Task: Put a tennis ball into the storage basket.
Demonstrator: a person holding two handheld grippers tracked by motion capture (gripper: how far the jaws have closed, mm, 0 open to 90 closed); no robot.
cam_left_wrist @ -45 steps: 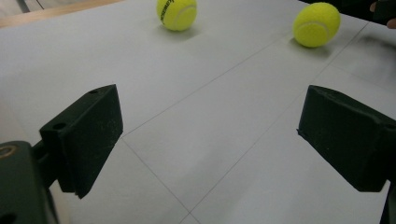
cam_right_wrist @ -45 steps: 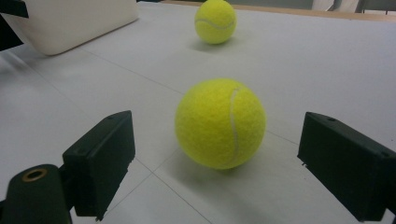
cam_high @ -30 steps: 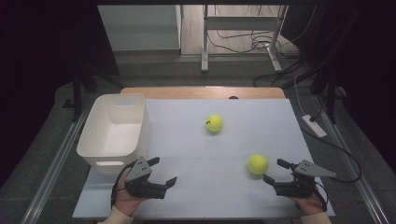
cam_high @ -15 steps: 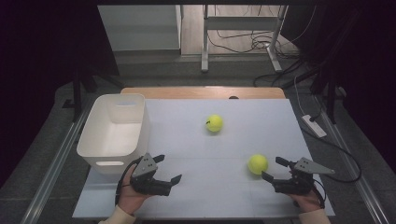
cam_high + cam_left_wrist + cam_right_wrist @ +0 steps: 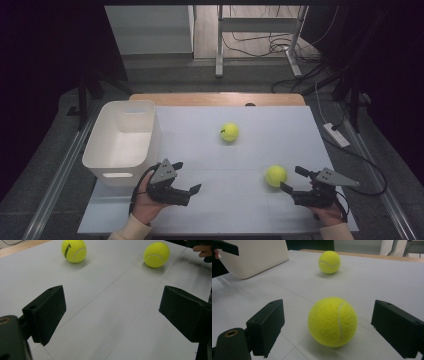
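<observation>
My right claw (image 5: 289, 181) gapes wide and empty just beside the near ball (image 5: 276, 175), which sits dead ahead; my left claw (image 5: 187, 176), also wide and empty, lies well apart.

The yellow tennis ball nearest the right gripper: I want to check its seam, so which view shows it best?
The right gripper view: the nearer yellow tennis ball sits large and sharp between the open jaws, untouched, seam clear. The high view shows it small; the left gripper view shows it distant.
</observation>
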